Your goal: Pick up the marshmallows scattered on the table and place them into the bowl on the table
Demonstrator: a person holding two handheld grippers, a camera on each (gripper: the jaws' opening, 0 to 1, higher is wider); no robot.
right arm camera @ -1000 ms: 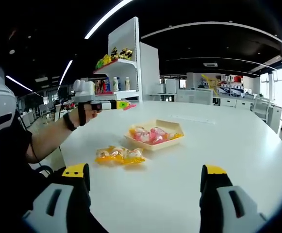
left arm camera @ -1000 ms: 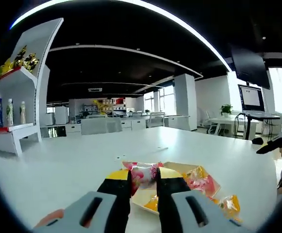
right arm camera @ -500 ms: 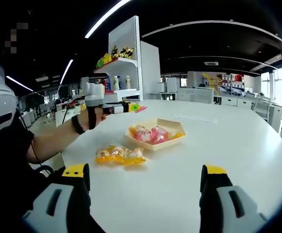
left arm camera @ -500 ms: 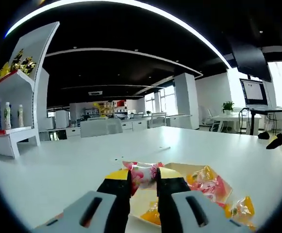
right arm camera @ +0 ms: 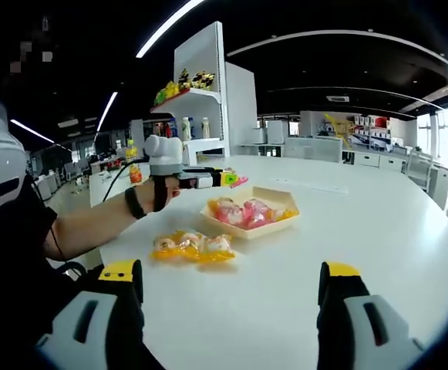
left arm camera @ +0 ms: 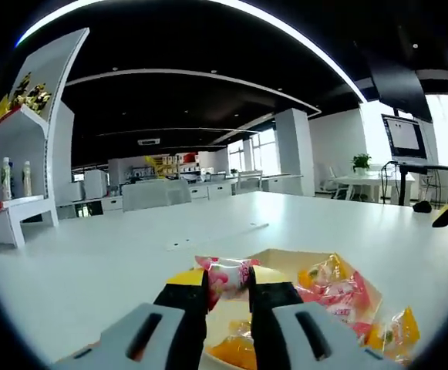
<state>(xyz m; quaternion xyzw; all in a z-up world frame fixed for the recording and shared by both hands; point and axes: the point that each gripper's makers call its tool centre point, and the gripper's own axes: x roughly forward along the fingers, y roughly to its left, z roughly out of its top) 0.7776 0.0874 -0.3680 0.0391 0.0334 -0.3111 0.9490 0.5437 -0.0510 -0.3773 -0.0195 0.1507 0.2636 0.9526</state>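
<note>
Left gripper (left arm camera: 228, 287) has its jaws pinched on a pink-and-white wrapped marshmallow (left arm camera: 227, 273), clamped mid-wrapper so the twisted ends stick out either side; looks like a secure enough hold for transport. It hangs just above and short of the near rim of the bowl (left arm camera: 281, 258), a shallow tan square tray-type dish that already has several pink and orange wrapped pieces in it. In the right gripper view the same left gripper (right arm camera: 225, 179) shows coming in from the side, held in a hand (right arm camera: 160, 193), with the pink wrapper at its tip just beside the bowl (right arm camera: 268, 223) edge, not clearly over the middle. My read: carry phase, release not yet done; it needs to go a bit further over the contents before opening, otherwise the piece could land on the rim and bounce out. Right gripper (right arm camera: 229, 287) has jaws spread wide, nothing between them, parked low over the white table (right arm camera: 378, 231) well back from the bowl, probably staying out of the left one's path. A cluster of yellow/orange wrapped marshmallows (right arm camera: 191, 247) lies on the table just in front of the bowl, between it and the right gripper, so that is the likely next pick and the right side is well placed for it. White display shelf (right arm camera: 200, 100) with bottles in the background, irrelevant.
</note>
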